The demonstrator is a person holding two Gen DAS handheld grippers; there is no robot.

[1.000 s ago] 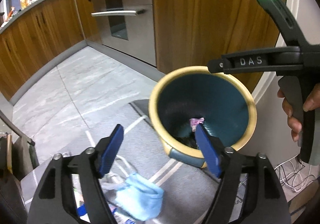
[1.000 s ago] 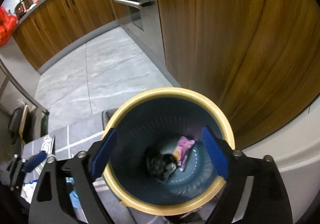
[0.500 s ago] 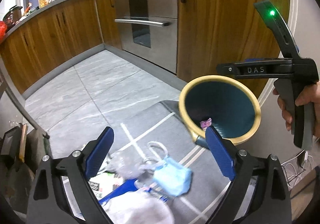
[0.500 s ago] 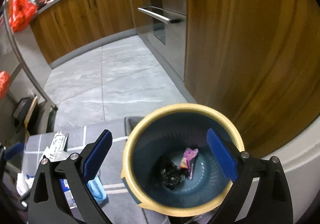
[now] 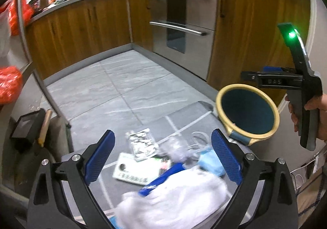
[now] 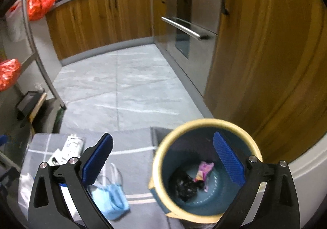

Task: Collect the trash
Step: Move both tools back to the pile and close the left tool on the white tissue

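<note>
A teal trash bin with a yellow rim [image 5: 223,95] [image 6: 163,147] stands on a grey rug by the wooden cabinet. It holds a pink wrapper [image 6: 203,172] and black trash [image 6: 185,185]. Trash lies on the rug: a blue face mask [image 6: 111,198] [image 5: 208,162], a foil packet [image 5: 142,144], a white box [image 5: 139,170], a blue item [image 5: 163,178] and white crumpled plastic [image 5: 175,204]. My left gripper [image 5: 161,161] is open and empty above the pile. My right gripper [image 6: 163,164] is open and empty above the bin's left rim; it also shows in the left wrist view [image 5: 286,82].
Wooden cabinets [image 6: 102,16] and a steel oven [image 5: 179,24] line the tiled floor [image 5: 122,86]. A metal rack with orange bags [image 6: 8,71] and a dark box [image 5: 26,124] stand on the left. Cables [image 5: 306,169] lie at the right.
My left gripper has pulled back and left from the bin to above the trash pile. My right gripper has risen and shifted left of the bin's centre.
</note>
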